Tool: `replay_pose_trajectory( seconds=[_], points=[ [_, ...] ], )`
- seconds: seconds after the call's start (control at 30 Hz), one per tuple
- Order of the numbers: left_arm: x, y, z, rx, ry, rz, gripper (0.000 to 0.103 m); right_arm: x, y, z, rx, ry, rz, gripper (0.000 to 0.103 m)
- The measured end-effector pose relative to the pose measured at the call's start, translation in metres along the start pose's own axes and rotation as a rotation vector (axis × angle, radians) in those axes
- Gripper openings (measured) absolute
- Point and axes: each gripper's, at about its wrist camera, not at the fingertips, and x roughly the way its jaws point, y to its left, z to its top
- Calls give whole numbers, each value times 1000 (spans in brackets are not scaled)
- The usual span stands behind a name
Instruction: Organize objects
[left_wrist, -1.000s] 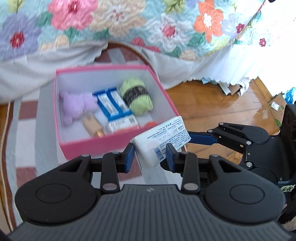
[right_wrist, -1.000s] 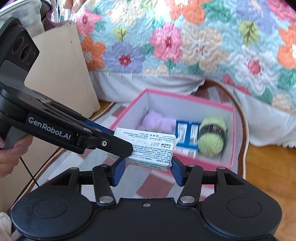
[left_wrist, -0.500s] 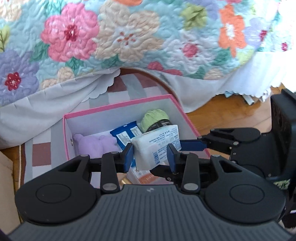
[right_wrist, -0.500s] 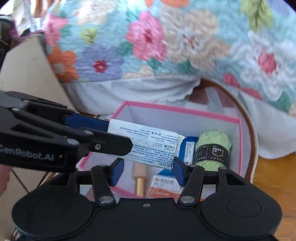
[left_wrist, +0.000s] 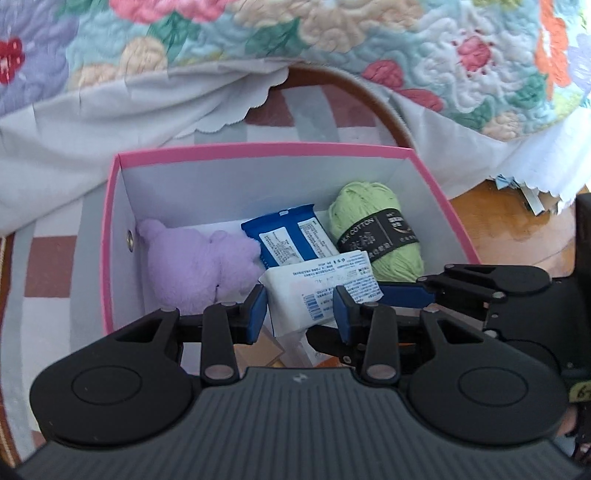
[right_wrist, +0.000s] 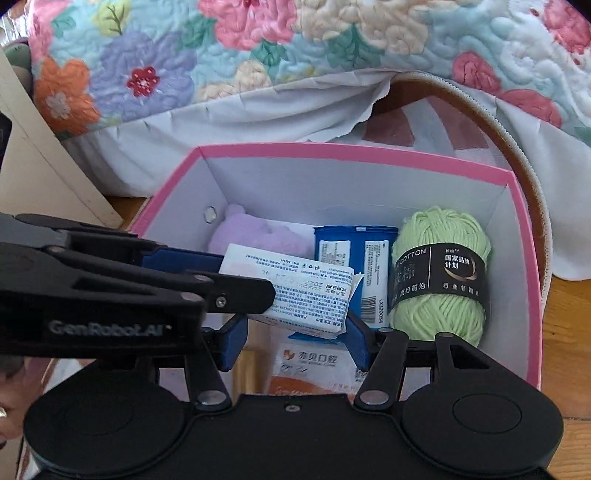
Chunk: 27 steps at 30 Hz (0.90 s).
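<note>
Both hand-held grippers, left (left_wrist: 299, 310) and right (right_wrist: 295, 341), clamped on one white packet (left_wrist: 317, 288) from opposite sides, just above the open pink box (left_wrist: 258, 151). Inside the box: purple plush toy (left_wrist: 195, 266) at the left wall, blue packet (left_wrist: 291, 236) mid-box, green yarn ball (left_wrist: 376, 229) at the right wall.

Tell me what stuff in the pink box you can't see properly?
- Orange-and-white packet: right wrist view, its lower part is hidden behind the gripper body.
- Purple plush toy: right wrist view, partly behind the white packet and the left gripper.
- Box floor near front: left wrist view, blocked by the gripper.
</note>
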Motion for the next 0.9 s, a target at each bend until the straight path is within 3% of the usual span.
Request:
replay_pose_trajectory(
  seconds=[0.1,0.3,0.5,0.6,0.73,0.9],
  points=[
    [12,6,0,-28,4,-11,36,9,-2,-1,4,18,-34,62],
    [14,0,-5,12,0,41,36,17,-9,-7,18,29,-97,61],
    [-18,-7,-5,16,-12,84,40,-13,-10,-17,28,-28,-66,69],
    [-32,-11,-7,4,26,70,41,-33,-5,-24,29,-44,-49,71],
    [-54,-15,-14,-57,12,57,45,-59,5,-29,30,-55,-41,73],
    [-89,-29,-21,-40,-19,112,56,-94,18,-31,24,-63,-47,73]
  ],
)
